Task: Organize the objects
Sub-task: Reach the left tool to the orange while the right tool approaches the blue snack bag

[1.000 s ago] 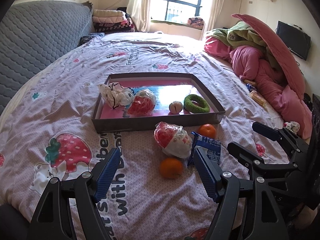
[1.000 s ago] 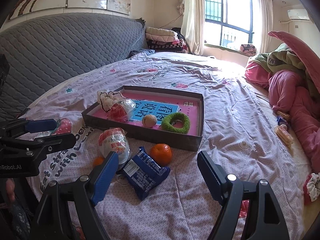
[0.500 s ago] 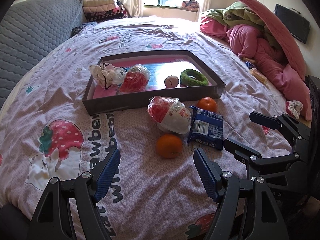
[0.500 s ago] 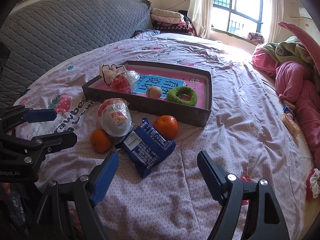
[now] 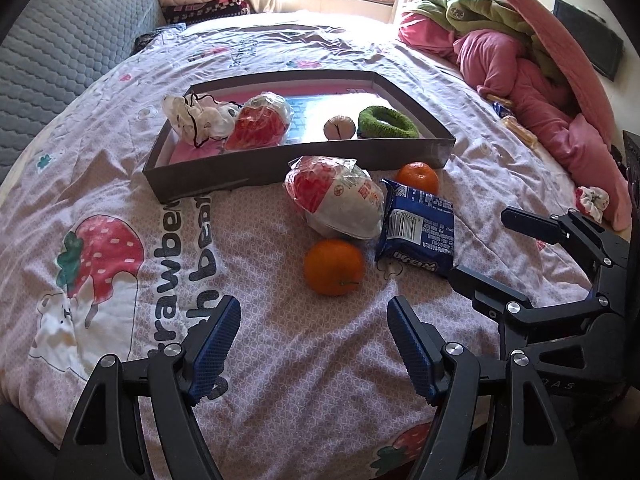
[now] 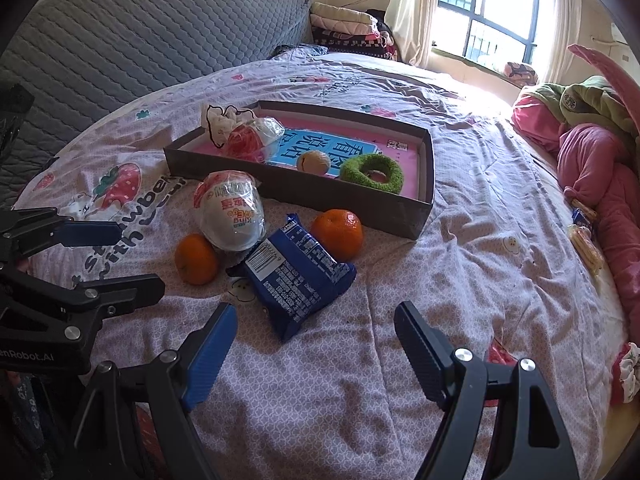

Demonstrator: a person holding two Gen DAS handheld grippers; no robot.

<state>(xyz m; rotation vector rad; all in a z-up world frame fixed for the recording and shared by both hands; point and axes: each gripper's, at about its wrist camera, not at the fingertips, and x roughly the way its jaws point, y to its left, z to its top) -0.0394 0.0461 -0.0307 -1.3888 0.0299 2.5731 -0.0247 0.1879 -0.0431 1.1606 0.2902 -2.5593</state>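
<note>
A shallow grey box lies on the bedspread, holding a white pouch, a wrapped red-and-white egg, a walnut and a green ring. In front of it lie a big wrapped egg, a blue snack packet and two oranges. My left gripper is open just short of the near orange. Open too, my right gripper hovers over the blue packet's near end. Nothing sits between either pair of jaws.
A grey quilted headboard rises on the left. Pink and green bedding is heaped at the right, with small snack packets beside it. Folded blankets sit by the window. Each gripper shows at the edge of the other's view.
Both grippers have sunk toward the bedspread and tilted further down, so the loose items and box appear closer and higher in each view. The jaws have kept their width.
</note>
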